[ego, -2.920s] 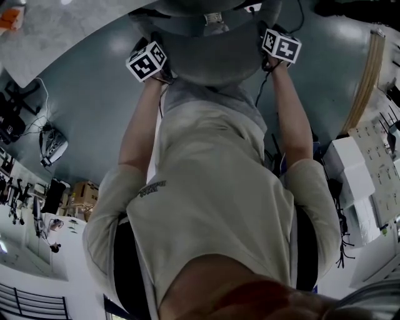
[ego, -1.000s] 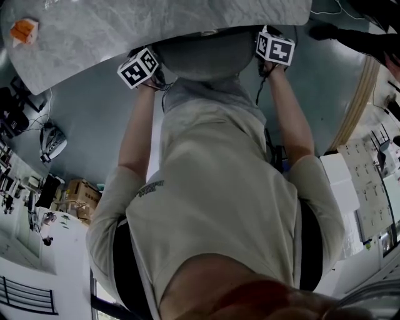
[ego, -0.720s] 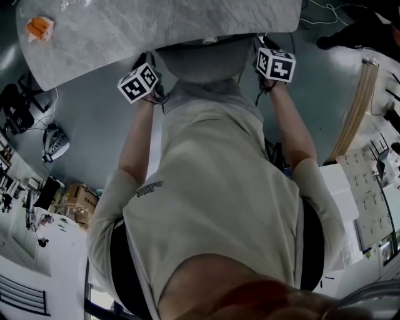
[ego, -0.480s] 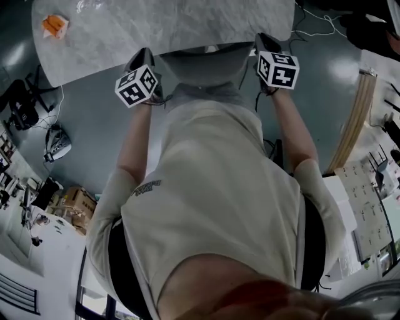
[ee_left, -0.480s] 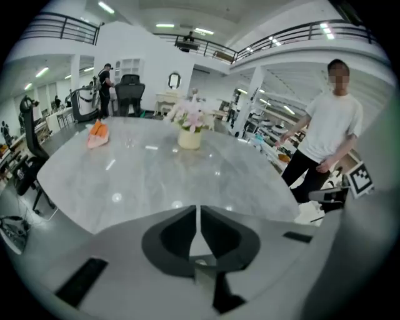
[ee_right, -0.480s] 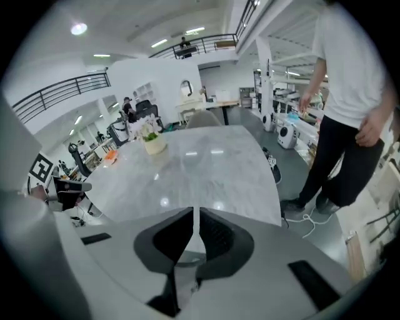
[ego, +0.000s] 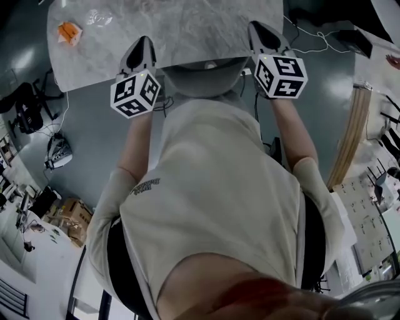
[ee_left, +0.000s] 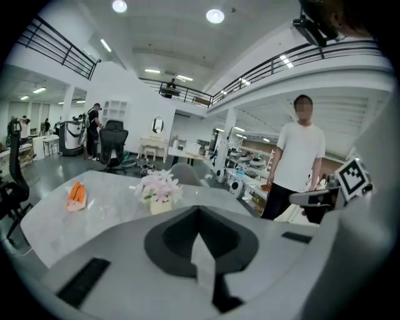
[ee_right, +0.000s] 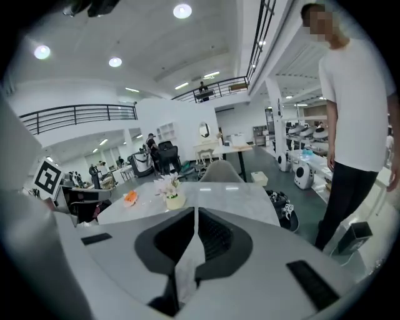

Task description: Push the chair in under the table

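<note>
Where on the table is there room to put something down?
The table is bare from the flower pot over to its right end, and along the near edge by the chair. The left end is crowded: an orange thing and a clear wrapper lie there.

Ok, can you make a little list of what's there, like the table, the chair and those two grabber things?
table: grey marble-look top
chair: grey, back at the table's near edge, seat under the top
on table: pot of pale flowers; orange item
left gripper: shut, empty
right gripper: jaws closing, nearly together, nothing between them
bystander: person in a white shirt, standing beyond the table
</note>
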